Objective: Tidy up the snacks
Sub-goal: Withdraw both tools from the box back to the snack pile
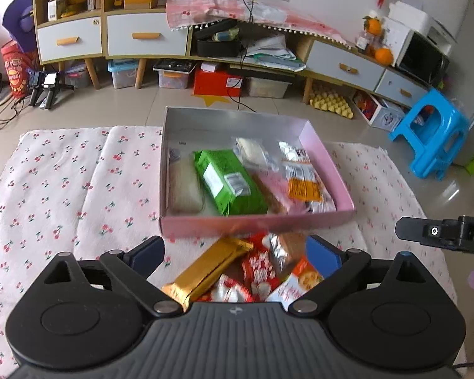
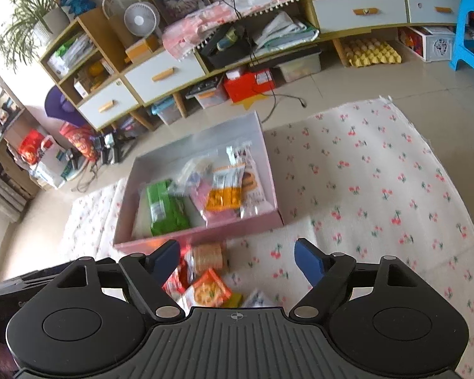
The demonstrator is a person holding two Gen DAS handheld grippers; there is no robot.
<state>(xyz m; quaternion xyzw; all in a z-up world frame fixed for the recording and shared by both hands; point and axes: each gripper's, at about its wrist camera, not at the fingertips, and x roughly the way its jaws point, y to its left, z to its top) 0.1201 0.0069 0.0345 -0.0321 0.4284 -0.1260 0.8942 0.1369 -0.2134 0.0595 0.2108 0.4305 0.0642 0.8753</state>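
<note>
Pink box (image 1: 256, 221) holds several packets; a near pile of snacks (image 1: 237, 271) remains outside. Left tongs (image 1: 235, 252) and right tongs (image 2: 237, 260): spread, empty.

Pink box (image 1: 256, 221): wall blocks at 12 o'clock; loose snack pile (image 1: 237, 271) beneath; bare cloth (image 2: 379, 195) at 2 o'clock.

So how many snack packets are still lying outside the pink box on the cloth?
5 at least, all piled just in front of the pink box: gold bar, red-white packet, silver packet, orange cracker packet, red-white candy bag. More may be hidden under the gripper body.
</note>
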